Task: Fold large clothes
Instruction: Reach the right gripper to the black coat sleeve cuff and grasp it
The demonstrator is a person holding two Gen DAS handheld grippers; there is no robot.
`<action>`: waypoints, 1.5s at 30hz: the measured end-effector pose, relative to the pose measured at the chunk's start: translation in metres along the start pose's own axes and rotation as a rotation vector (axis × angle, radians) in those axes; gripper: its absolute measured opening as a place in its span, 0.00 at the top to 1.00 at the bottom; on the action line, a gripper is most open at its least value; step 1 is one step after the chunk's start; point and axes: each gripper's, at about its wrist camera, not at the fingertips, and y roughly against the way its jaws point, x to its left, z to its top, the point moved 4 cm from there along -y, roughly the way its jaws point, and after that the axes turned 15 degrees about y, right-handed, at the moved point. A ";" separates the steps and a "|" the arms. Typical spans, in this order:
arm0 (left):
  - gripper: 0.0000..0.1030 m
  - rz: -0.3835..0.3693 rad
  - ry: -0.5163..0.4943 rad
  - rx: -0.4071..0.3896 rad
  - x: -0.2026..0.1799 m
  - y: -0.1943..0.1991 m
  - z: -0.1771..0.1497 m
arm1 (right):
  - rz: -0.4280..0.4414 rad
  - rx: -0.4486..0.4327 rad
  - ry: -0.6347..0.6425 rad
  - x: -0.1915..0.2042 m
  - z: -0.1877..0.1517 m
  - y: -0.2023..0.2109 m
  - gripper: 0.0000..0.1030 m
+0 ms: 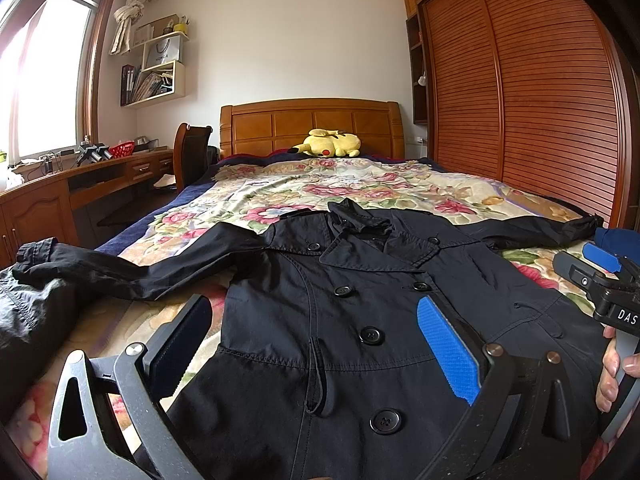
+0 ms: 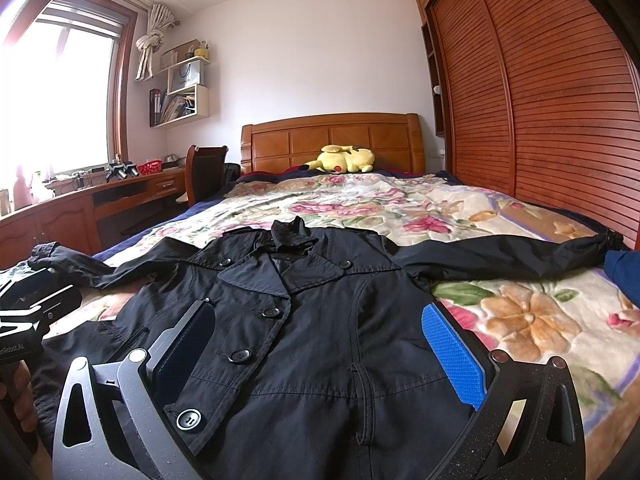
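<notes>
- Coat (image 1: 360,320): a large black double-breasted coat lies face up and buttoned on a bed (image 1: 460,192) with a floral cover, collar toward the wooden headboard (image 1: 312,120), hem toward the cameras.
- Far left: the coat's left sleeve (image 1: 120,264) stretches out sideways to the bed's edge, its cuff rumpled, close to another dark garment (image 1: 28,320) bunched there.
- Left tool (image 1: 316,352): it hovers over the lower left front of the coat, its two blue-padded fingers spread wide apart and holding nothing. Coat fabric fills the gap between them.
- Centre: a row of black buttons (image 1: 371,335) runs down the front, with a loose belt loop (image 1: 320,384) beside it.
- Right tool (image 2: 320,356): it hovers over the lower right front, fingers likewise spread wide and empty. The coat's side edge lies just beside its right finger.
- Far right: the right sleeve (image 2: 520,256) reaches out to the bed's edge by the slatted wardrobe (image 2: 540,100).
- Risk, as a judgement: the cloth looks thin and slippery, so a pinch may catch only the top layer and the fold would drag unevenly.
- Risk: the outstretched sleeves may trail or bunch if the body is folded first, and the left cuff could snag the neighbouring garment.
</notes>
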 end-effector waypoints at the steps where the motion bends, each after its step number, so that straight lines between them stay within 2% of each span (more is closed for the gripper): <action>1: 0.00 0.000 -0.001 0.000 0.000 0.000 0.000 | 0.000 0.000 0.000 0.000 0.000 0.000 0.00; 7: 0.00 -0.001 -0.002 0.004 0.000 -0.001 0.000 | 0.002 0.001 -0.001 0.000 0.000 0.000 0.00; 12: 0.00 -0.024 -0.024 0.046 -0.006 -0.004 0.003 | 0.029 0.026 -0.032 -0.005 0.005 -0.003 0.00; 16: 0.00 -0.014 -0.059 0.058 -0.015 -0.012 0.007 | 0.005 0.038 -0.011 -0.013 0.012 -0.003 0.00; 24: 0.00 -0.041 -0.075 0.087 -0.035 -0.028 0.016 | -0.003 0.091 0.046 -0.028 0.018 -0.007 0.00; 45: 0.00 -0.174 -0.157 0.206 -0.138 -0.100 0.014 | -0.048 0.241 0.098 -0.095 0.028 -0.043 0.02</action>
